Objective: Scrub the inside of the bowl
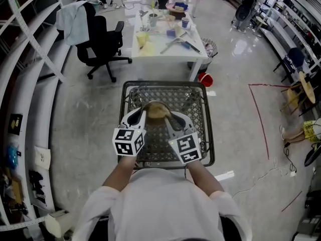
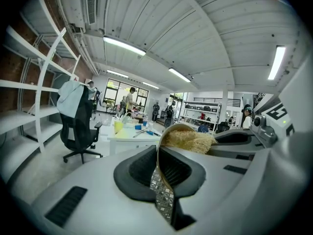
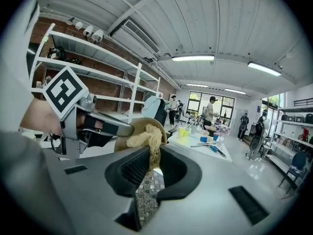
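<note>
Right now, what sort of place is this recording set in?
Probably a lab or workshop rather than a home kitchen: long wall shelves, a cluttered white worktable with an office chair beside it, and red tape lines marked out nearby.

Both forearms reach forward from short white sleeves, grippers level-ish, slightly nose-down, tips angled toward each other. Left gripper [image 1: 142, 114]: jaws almost together, clamped on the bowl [image 3: 134, 127] rim. Right gripper [image 1: 173, 119]: jaws closed, pinching what looks like a fibrous scrubber [image 3: 150, 138].
</note>
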The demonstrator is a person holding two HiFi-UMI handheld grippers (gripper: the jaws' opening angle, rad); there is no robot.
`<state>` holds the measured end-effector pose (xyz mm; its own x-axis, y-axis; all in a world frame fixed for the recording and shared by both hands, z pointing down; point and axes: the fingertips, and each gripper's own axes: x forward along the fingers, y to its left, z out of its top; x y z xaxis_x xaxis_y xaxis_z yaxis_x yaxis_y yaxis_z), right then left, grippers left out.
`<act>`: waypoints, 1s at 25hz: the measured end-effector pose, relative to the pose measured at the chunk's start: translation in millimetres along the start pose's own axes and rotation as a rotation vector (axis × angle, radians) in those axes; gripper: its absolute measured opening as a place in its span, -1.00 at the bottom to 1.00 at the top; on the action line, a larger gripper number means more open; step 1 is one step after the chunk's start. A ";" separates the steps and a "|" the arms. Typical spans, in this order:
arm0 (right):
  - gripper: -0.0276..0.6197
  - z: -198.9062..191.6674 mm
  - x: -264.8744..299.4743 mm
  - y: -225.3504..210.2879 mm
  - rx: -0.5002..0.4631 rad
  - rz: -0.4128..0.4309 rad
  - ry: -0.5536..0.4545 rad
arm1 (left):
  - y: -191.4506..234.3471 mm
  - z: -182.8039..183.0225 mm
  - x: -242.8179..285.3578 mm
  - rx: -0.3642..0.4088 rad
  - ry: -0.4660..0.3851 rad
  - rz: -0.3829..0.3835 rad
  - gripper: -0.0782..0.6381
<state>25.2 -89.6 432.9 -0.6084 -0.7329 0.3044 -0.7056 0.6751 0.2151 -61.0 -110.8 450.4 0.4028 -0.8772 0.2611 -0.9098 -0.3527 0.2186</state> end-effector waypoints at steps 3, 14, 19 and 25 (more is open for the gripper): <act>-0.70 -5.6 -4.5 -3.2 0.012 -0.013 0.016 | 5.2 2.7 3.1 -0.006 -0.005 0.006 -0.66; -0.70 -17.2 4.3 25.9 0.021 0.067 0.042 | 13.0 10.2 8.9 -0.007 -0.012 0.015 -0.66; -0.70 -3.3 16.3 18.4 -0.006 0.061 0.013 | 8.0 3.5 9.9 -0.006 0.000 0.004 -0.66; -0.70 -4.1 13.2 -5.8 0.005 -0.015 0.014 | 11.9 -0.4 10.6 -0.017 0.007 0.005 -0.66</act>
<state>22.7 -102.8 439.5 -0.5924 -0.7420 0.3140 -0.7166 0.6634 0.2157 -67.5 -124.1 456.1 0.3989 -0.8768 0.2687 -0.9101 -0.3424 0.2335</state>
